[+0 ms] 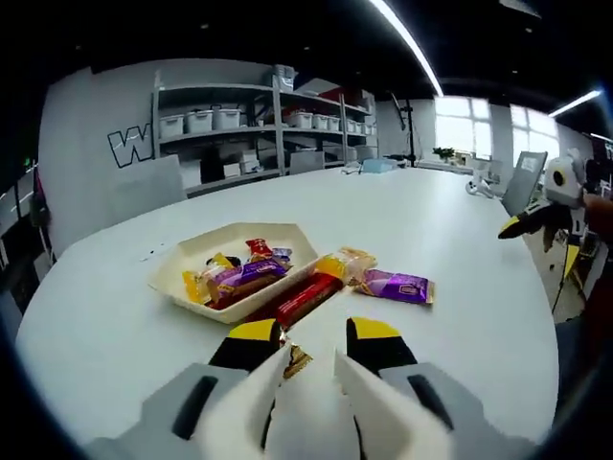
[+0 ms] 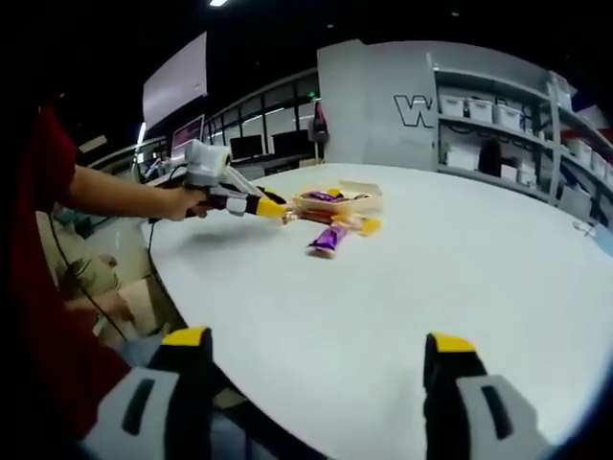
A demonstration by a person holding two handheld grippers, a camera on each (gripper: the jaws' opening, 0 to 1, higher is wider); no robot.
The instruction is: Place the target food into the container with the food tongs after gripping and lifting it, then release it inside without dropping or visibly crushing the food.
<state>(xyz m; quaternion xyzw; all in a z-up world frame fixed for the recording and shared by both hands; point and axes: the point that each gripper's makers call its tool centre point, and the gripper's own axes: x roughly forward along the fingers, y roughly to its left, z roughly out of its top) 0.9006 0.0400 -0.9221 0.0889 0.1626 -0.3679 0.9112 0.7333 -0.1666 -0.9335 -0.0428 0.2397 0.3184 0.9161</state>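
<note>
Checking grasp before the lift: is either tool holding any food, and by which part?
Left tool pinches a small brown wrapped snack, seemingly by its near end; the grip is partly hidden. Right tool is open and holds nothing.

A large outlined letter "W" [image 1: 129,146] stands on the grey wall at the upper left of the left gripper view, just left of the shelf unit; what follows it is hidden behind the shelf frame. The same outlined "W" [image 2: 414,110] shows on the grey wall panel in the upper right of the right gripper view, again cut off by the shelving beside it. The snack wrappers in the tray [image 1: 287,240] and on the desk [image 1: 460,287] carry print, among them a purple packet [image 1: 397,286] and a red bar [image 1: 308,298], but it is too small and blurred to read. No other text, number or label is legible.
</note>
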